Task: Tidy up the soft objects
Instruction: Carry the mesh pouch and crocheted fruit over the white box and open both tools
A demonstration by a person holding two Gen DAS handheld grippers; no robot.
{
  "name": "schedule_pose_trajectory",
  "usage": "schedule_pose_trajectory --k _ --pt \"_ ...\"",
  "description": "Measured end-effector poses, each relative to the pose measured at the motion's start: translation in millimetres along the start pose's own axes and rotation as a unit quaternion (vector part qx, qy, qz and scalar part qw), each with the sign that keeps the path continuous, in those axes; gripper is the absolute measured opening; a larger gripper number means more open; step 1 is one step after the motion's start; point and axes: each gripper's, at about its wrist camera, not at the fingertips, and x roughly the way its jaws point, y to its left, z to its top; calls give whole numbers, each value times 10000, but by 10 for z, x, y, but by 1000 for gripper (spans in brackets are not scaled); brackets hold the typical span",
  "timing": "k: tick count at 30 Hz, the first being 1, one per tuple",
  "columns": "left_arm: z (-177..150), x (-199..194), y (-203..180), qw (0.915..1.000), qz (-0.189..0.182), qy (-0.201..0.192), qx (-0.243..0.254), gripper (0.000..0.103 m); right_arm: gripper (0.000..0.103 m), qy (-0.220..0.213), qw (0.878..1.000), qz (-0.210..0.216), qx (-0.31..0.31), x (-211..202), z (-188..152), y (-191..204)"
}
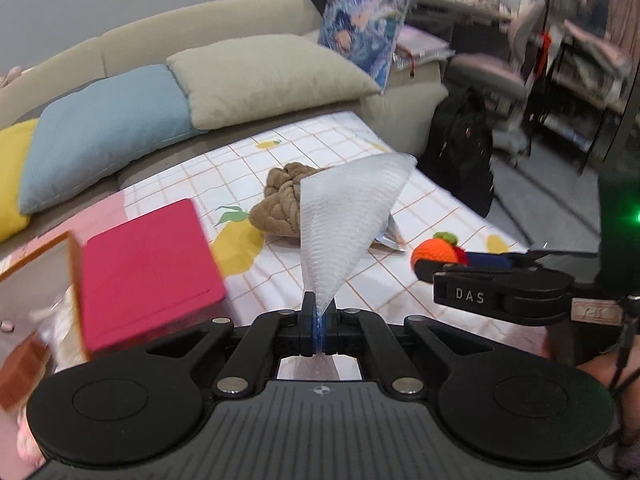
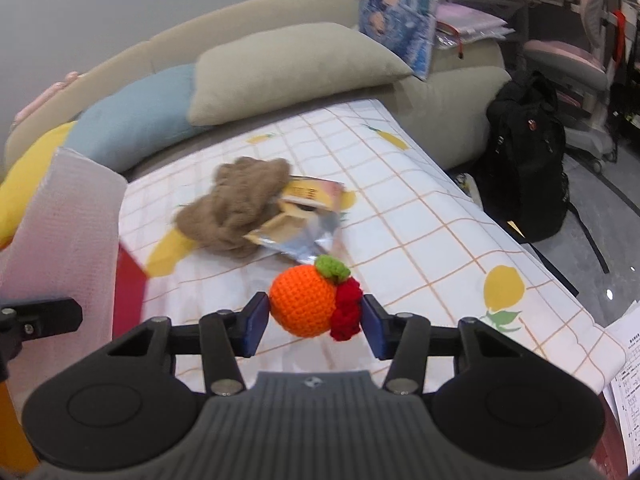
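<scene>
We see the left gripper [image 1: 318,330] clamped tight on a corner of a translucent white foam sheet [image 1: 348,216], which fans up and away from the jaws above the checked lemon-print cloth [image 1: 420,208]. The right gripper [image 2: 316,320] has its jaws partway apart, closed around a crocheted orange fruit [image 2: 302,304] with a green top and a red knitted bit on its right side; one blue pad touches the orange, the other presses the red part, and the toy sits above the cloth. Farther back on the cloth lies a crumpled brown fuzzy cloth [image 2: 236,208], touching a torn silver and yellow packet [image 2: 304,220] just beside it. In the left wrist view a red box [image 1: 148,272] stands at the left, blurred. Behind the cloth a beige sofa [image 1: 208,28] carries a blue cushion [image 1: 104,132], a beige cushion [image 1: 272,76] and a yellow cushion [image 1: 12,172]. A black backpack [image 2: 524,160] rests on the floor at the right.
</scene>
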Motion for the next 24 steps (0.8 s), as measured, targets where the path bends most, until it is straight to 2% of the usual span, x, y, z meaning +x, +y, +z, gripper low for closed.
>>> schedule_pose_trajectory --k 5,8,15,19,24 --pt "-183 -454 324 9983 -109 -189 -538 1 50 -171 9989 381 -226 -353 -110 273" --pt "-298 -657 520 9965 -44 -226 -801 1 50 -311 9950 790 -523 -549 -165 528" --pt "-579 -951 1008 9872 602 -97 -1474 1 50 -259 9750 1717 -1388 -861 -320 1263" --pt "-729 -1115 1287 9802 950 -100 -1736 1 50 -148 9637 2187 -1525 -981 -366 1591" --pt "-875 -1199 1531 9751 1517 189 -1606 1 50 264 9497 2625 -1686 -995 -410 1961"
